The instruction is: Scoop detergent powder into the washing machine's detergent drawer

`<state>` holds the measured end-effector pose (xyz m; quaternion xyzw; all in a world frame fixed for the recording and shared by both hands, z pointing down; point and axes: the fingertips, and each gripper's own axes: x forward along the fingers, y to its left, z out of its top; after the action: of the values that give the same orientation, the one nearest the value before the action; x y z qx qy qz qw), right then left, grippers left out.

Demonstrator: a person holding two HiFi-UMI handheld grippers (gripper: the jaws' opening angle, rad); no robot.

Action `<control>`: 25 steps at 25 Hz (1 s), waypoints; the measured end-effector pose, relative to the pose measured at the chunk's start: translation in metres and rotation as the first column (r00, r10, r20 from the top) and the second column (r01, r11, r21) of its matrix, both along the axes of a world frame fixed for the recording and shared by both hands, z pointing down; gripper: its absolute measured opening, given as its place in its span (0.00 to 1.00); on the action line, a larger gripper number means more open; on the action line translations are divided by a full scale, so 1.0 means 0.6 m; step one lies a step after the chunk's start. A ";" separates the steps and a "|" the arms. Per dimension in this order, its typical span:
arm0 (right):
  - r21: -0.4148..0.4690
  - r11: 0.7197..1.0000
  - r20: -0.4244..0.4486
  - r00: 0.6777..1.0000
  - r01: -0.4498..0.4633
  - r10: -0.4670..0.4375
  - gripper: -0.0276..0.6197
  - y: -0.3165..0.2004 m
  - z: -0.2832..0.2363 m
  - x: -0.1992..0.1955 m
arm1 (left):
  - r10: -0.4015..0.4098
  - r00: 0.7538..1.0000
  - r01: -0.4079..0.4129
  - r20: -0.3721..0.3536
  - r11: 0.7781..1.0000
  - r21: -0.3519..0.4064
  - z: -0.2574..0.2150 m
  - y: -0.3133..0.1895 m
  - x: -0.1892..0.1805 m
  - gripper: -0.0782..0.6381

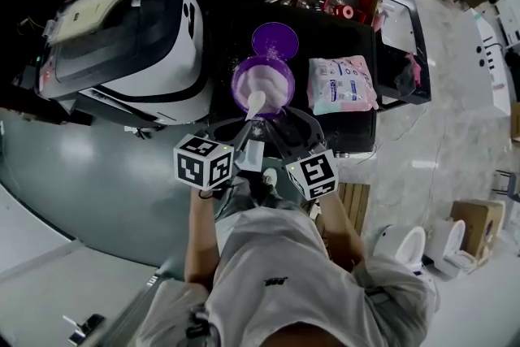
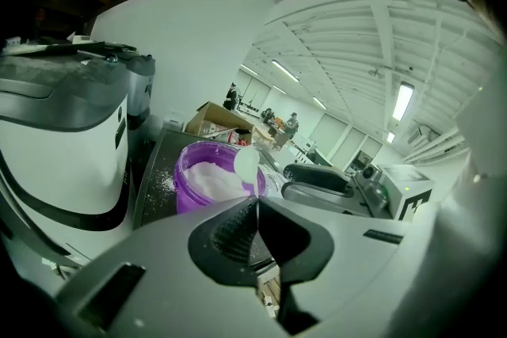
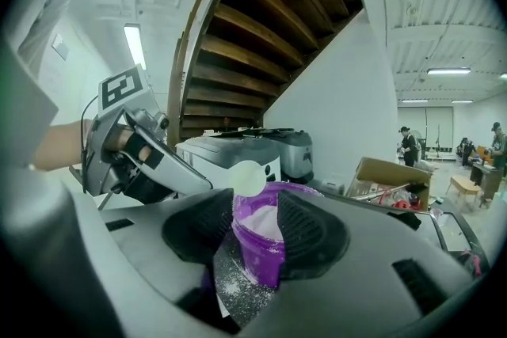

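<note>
— Why is the left claw (image 2: 256, 199) pinched so tight?

— It's clamped right down on the handle of the white scoop (image 1: 255, 102). Nothing shows between the jaws but that thin handle. The bowl hangs over the purple tub (image 2: 188, 190), just above the detergent powder (image 1: 270, 80). I'd guess it's about to dig in or has just lifted a load, but from here I can't tell whether the bowl is full.

— And the right claw (image 3: 256, 208)?

— Its jaws are spread, with the tub's near wall framed between the pads. It looks placed to brace the tub so it won't skid on the desk (image 1: 325, 32) while the scoop works. Whether the pads actually press on the plastic, I couldn't swear.

— Where's the powder meant to go?

— The washing machine (image 1: 122, 28) stands at about ten o'clock from the tub, close by. That's probably why the tub sits there, since it makes a short carry. I can't pick out the detergent drawer itself.

— Is the lid off?

— Yes, the purple lid (image 1: 275, 39) lies at twelve o'clock behind the tub, clear of the scoop's path. A printed pouch (image 1: 341, 84) sits at three o'clock, with neither claw near it. There are specks of powder on the desk beside the tub, so a level carry will matter.
</note>
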<state>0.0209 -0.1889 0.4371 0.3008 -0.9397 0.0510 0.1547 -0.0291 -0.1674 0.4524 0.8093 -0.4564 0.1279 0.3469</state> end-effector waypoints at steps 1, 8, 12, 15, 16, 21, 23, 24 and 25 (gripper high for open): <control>0.002 1.000 0.001 1.000 0.000 -0.001 0.30 0.006 -0.002 0.000 | -0.002 1.000 0.002 0.000 1.000 0.000 -0.001 0.007 -0.002 0.13; 0.006 0.999 -0.008 0.999 -0.034 0.034 0.30 0.041 -0.006 -0.015 | 0.023 1.000 -0.023 -0.011 1.000 0.014 -0.005 0.039 -0.023 0.13; 0.003 0.996 -0.023 0.996 -0.084 0.084 0.30 0.066 0.002 -0.034 | 0.072 0.997 -0.071 -0.029 0.997 0.029 -0.001 0.059 -0.042 0.13; -0.004 0.991 -0.029 0.990 -0.137 0.136 0.30 0.083 0.011 -0.053 | 0.127 0.991 -0.125 -0.038 0.991 0.052 0.001 0.075 -0.056 0.13; -0.004 0.988 -0.034 0.988 -0.153 0.153 0.30 0.091 0.016 -0.059 | 0.144 0.989 -0.142 -0.041 0.988 0.056 0.002 0.082 -0.062 0.13; -0.009 0.976 -0.058 0.974 -0.218 0.217 0.30 0.141 0.035 -0.087 | 0.207 0.976 -0.205 -0.060 0.978 0.046 0.020 0.125 -0.091 0.13; -0.009 0.970 -0.065 0.968 -0.242 0.241 0.30 0.160 0.039 -0.093 | 0.225 0.972 -0.223 -0.067 0.974 0.042 0.027 0.141 -0.101 0.13; -0.009 0.967 -0.068 0.965 -0.254 0.253 0.30 0.169 0.040 -0.095 | 0.233 0.970 -0.231 -0.071 0.972 0.040 0.030 0.149 -0.106 0.13; -0.009 0.964 -0.073 0.962 -0.265 0.264 0.30 0.178 0.042 -0.097 | 0.240 0.968 -0.238 -0.075 0.971 0.039 0.033 0.157 -0.110 0.13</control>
<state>-0.0371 -0.0822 0.4625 0.4237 -0.8845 0.0690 0.1826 -0.0948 -0.0731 0.4721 0.8679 -0.3434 0.1298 0.3346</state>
